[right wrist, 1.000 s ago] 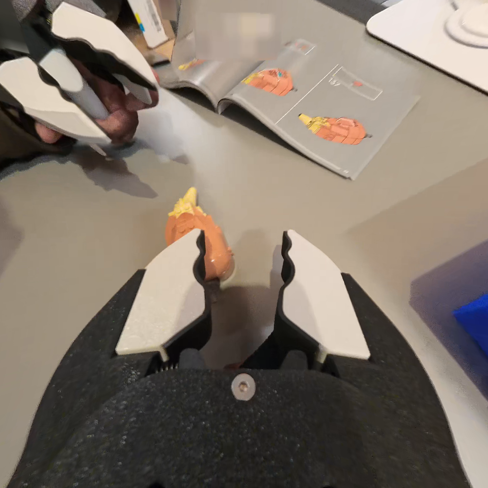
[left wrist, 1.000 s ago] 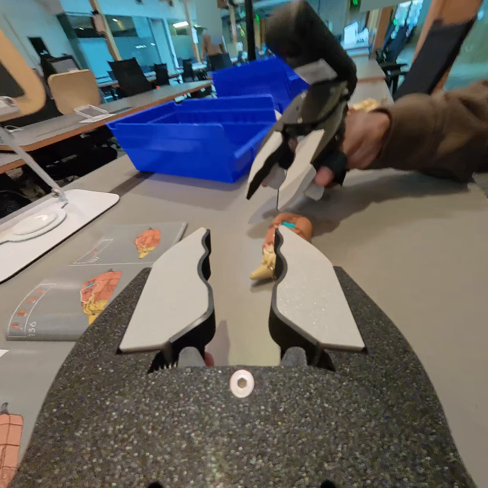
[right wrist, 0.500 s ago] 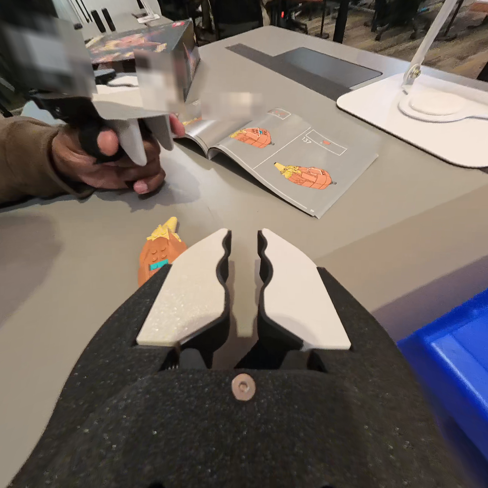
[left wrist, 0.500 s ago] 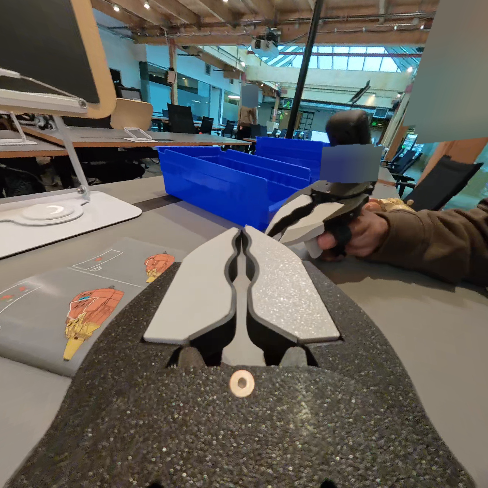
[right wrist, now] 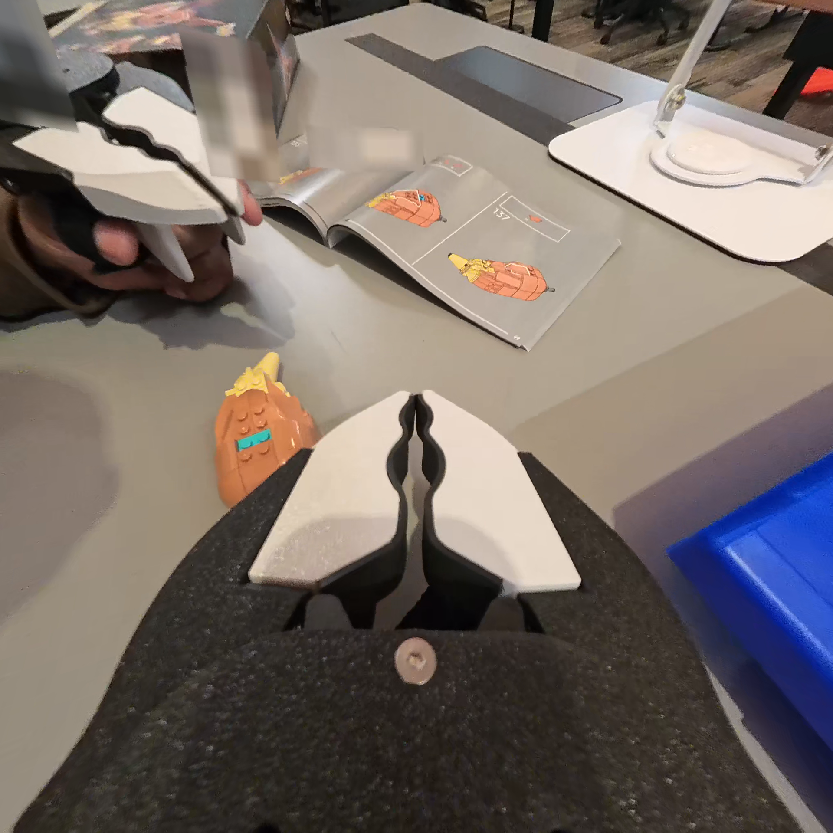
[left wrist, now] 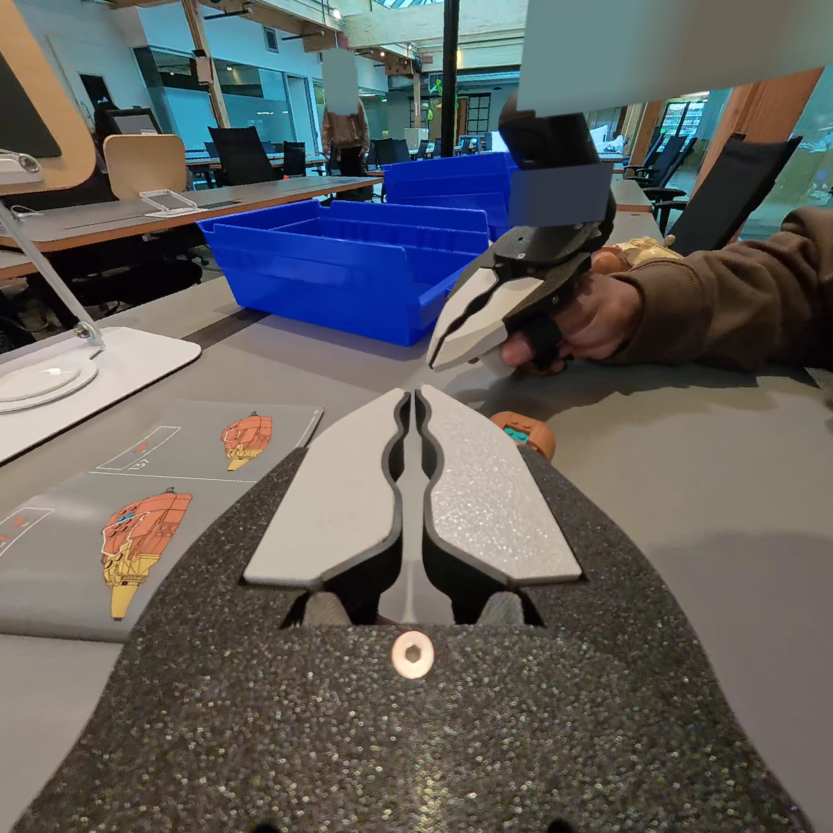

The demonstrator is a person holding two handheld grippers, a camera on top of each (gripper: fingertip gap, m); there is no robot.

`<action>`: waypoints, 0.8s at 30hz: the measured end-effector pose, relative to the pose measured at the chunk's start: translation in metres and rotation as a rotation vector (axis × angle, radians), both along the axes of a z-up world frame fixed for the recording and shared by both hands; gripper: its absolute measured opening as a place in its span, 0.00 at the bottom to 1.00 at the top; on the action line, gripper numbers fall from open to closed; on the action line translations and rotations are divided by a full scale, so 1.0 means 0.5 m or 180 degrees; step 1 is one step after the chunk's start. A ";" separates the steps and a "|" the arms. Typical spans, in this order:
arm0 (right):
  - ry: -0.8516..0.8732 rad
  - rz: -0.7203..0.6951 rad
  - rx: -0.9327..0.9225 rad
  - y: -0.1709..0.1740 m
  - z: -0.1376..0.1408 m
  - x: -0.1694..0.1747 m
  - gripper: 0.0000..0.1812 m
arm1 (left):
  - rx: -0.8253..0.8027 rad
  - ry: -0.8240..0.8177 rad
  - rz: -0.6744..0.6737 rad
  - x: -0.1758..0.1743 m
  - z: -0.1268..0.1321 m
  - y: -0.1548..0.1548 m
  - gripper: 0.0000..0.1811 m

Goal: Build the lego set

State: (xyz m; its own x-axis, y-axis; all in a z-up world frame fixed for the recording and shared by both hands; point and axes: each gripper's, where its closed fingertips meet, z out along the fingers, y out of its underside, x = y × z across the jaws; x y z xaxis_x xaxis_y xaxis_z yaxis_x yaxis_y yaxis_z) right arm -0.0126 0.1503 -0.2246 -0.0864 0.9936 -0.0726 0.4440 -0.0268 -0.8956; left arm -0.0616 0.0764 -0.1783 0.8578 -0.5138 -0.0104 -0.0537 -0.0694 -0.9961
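Both tongs, left gripper (left wrist: 414,393) and right gripper (right wrist: 414,396), pinched closed, empty; open wide around the orange model (right wrist: 257,441) before gripping.

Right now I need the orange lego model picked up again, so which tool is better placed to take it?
Probably the right tool: the orange lego model lies on the table just beside its fingers. The left tool is also near it. Both are shut and empty, so either must open first.
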 end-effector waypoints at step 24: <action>-0.1662 -0.0420 0.1371 0.233 0.116 0.245 0.30 | -0.0174 0.0016 0.0086 -0.015 -0.014 0.009 0.02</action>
